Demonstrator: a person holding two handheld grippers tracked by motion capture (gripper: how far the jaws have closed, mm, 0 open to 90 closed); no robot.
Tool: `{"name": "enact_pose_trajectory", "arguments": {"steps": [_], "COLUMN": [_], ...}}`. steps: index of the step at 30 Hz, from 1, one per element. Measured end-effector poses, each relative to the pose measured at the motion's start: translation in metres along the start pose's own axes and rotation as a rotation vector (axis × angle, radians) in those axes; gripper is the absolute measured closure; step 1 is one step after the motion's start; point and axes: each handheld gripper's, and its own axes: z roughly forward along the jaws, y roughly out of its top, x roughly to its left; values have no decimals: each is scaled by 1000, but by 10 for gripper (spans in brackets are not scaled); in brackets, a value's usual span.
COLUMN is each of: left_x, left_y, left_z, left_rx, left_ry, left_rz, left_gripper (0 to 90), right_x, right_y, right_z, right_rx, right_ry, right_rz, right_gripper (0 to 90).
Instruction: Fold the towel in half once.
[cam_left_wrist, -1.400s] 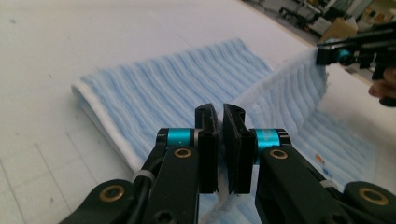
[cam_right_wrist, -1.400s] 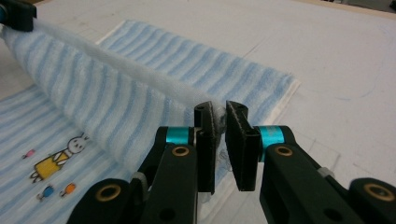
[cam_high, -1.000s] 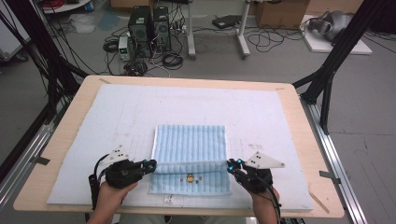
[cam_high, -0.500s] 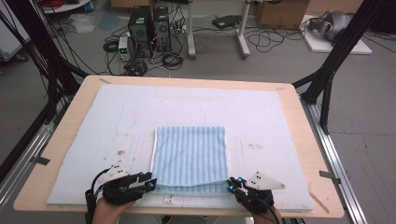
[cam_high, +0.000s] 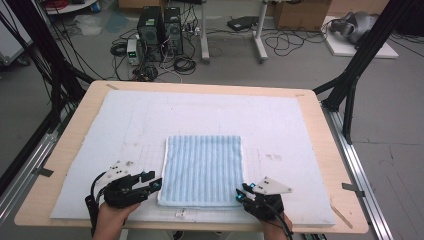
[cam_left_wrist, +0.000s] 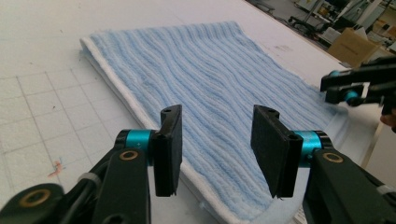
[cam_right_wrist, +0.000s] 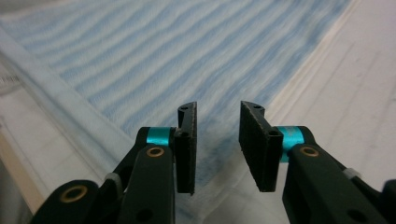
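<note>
A light-blue striped towel (cam_high: 202, 170) lies flat and folded on the white mat, near the table's front edge. My left gripper (cam_high: 155, 184) rests at its near left corner, open, with the towel's (cam_left_wrist: 210, 70) white hem running under the gap between the jaws (cam_left_wrist: 217, 116). My right gripper (cam_high: 240, 194) sits at the near right corner. It is open too, with nothing between its jaws (cam_right_wrist: 218, 109), which hover just over the towel's (cam_right_wrist: 163, 56) corner. The right gripper (cam_left_wrist: 348, 88) also shows far off in the left gripper view.
A white gridded mat (cam_high: 125, 130) covers most of the wooden table (cam_high: 320, 150). A small white tag (cam_high: 180, 214) lies on the mat just in front of the towel. Black frame legs (cam_high: 350, 85) stand at the table's right, and computers and cables lie on the floor beyond.
Both grippers have drawn back toward the table's near edge. The towel's top layer came with them and now covers the label seen a second ago. Both jaws stand open.
</note>
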Motion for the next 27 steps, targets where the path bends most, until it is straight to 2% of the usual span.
{"name": "enact_pose_trajectory", "arguments": {"steps": [1, 3, 5, 6, 10, 12, 14, 17, 20, 22, 25, 27], "left_x": [-1, 0, 2, 3, 4, 5, 7, 9, 13, 17, 24, 28], "left_y": [-1, -3, -5, -5, 0, 4, 10, 18, 27, 34, 42, 46], "left_z": [0, 1, 3, 3, 5, 8, 13, 22, 31, 36, 45, 50], "left_rx": [8, 16, 18, 17, 11, 11, 17, 35, 41, 26, 26, 5], "left_ry": [4, 12, 16, 13, 8, 2, -2, -7, 2, 3, 0, -3], "left_rz": [8, 12, 1, -5, -3, -3, 5, 38, 58, 56, 46, 54], "left_gripper": [574, 575, 580, 581, 576, 563, 551, 621, 642, 658, 664, 671], "right_x": [2, 3, 6, 8, 8, 7, 3, -8, -21, -29, -39, -44], "right_y": [-2, -4, -7, -8, -10, -9, -6, 1, 11, 19, 29, 34], "right_z": [2, -2, -5, -7, -12, -13, -14, -15, -10, -6, 0, 4], "right_rx": [13, 16, 16, 20, 29, 37, 11, -85, -113, -123, -127, -125], "right_ry": [-3, 12, 10, 15, 21, 24, 37, 46, 22, 10, -6, -7], "right_rz": [-13, -11, -50, -45, -63, -72, -55, 17, 47, 59, 61, 64], "right_gripper": [702, 784, 838, 849, 840, 802, 714, 626, 612, 613, 623, 630]}}
